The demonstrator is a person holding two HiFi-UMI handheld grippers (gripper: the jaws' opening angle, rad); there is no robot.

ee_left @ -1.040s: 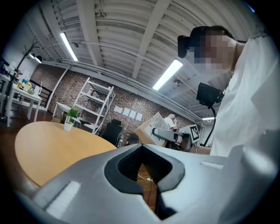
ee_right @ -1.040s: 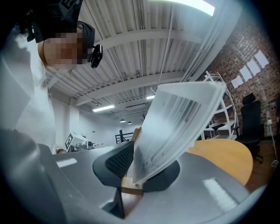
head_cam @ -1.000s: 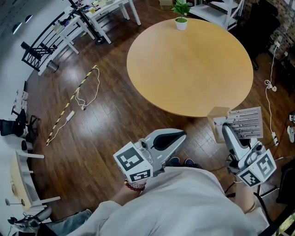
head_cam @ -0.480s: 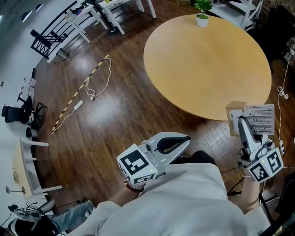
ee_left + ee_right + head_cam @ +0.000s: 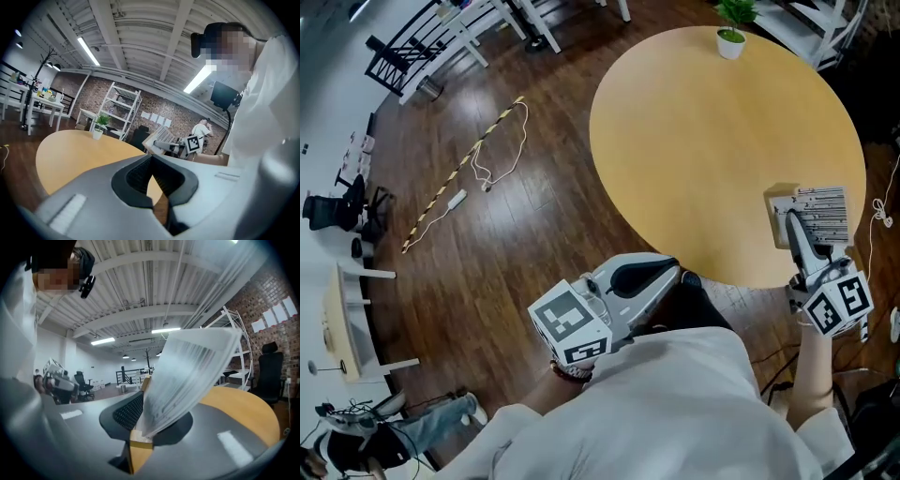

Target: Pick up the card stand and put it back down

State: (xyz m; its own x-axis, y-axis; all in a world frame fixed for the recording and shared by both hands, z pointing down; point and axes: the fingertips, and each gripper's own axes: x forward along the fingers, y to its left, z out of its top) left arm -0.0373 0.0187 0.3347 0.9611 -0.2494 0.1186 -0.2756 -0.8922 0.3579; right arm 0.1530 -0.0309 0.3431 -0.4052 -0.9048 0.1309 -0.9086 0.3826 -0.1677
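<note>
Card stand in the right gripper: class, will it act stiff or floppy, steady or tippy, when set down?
The wooden base is probably rigid, since the right gripper is shut on it without visible bending. The printed card looks thin, so it may flex. Tall over a narrow base, the card stand could tip on the table.

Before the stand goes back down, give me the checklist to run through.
1. Grip: ok. The right gripper is shut on the card stand, at its wooden base.
2. Stand over the table: ok, though close to the near rim.
3. Base level or touching the tabletop: cannot tell.
4. Landing spot free: ok. The only other thing on the table is the potted plant, at the far edge.
5. Left gripper out of the way: ok. It is shut, empty and off the table.
</note>
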